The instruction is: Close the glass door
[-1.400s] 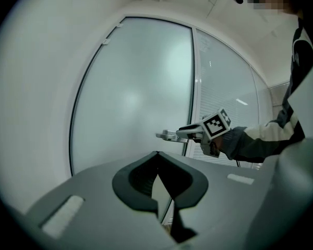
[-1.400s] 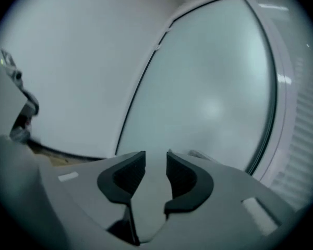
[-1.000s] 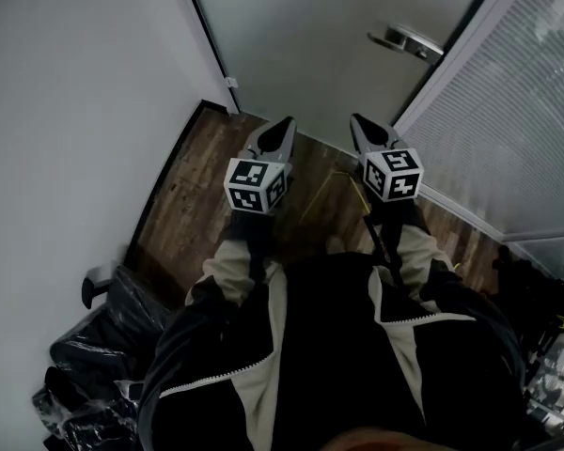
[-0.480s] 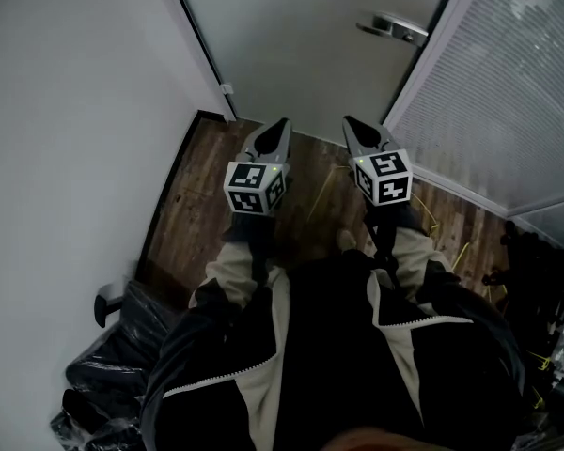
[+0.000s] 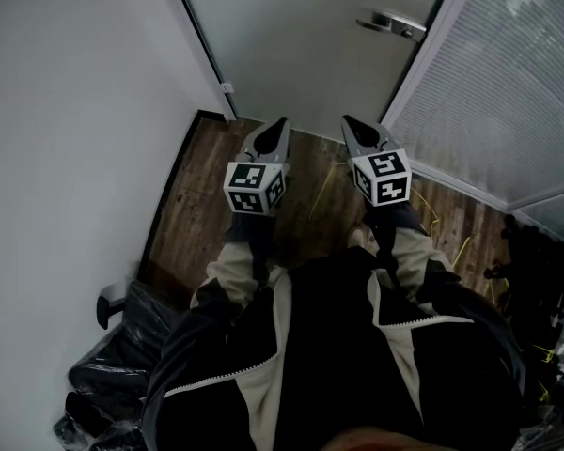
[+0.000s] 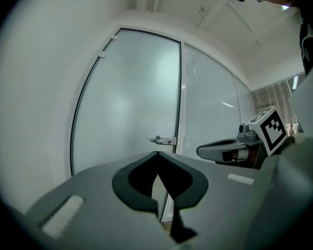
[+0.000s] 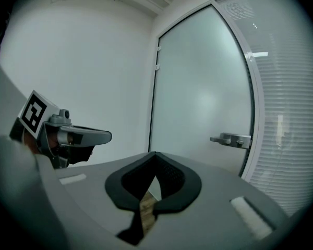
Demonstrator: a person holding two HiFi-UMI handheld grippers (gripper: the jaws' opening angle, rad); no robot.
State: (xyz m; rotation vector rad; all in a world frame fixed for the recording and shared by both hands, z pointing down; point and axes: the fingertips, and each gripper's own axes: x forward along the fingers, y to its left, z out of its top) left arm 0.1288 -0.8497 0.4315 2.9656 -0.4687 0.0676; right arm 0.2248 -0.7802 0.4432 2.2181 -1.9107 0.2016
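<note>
Nearest is the person's black jacket with cream panels (image 5: 329, 355). Crumpled black plastic bags (image 5: 103, 383) lie at the near left corner of the dark wood-plank floor (image 5: 207, 205), against the plain white wall (image 5: 75, 111).

Both forearms reach forward over the middle of the floor. The left gripper (image 5: 276, 130) has its jaws pressed together with nothing between them. The right gripper (image 5: 354, 126) is the same, pinched closed and empty. Held side by side and aimed ahead, they look readied to push as blunt tips, not to grasp.

Along the floor's far edge stands the tall frosted glass door (image 5: 310, 36). Its silver lever handle (image 5: 391, 23) is on the right, beside a fixed glass panel with white slatted blinds (image 5: 508, 92). Neither gripper touches the door. It appears to sit in line with its frame, though I cannot tell whether it is latched.
</note>
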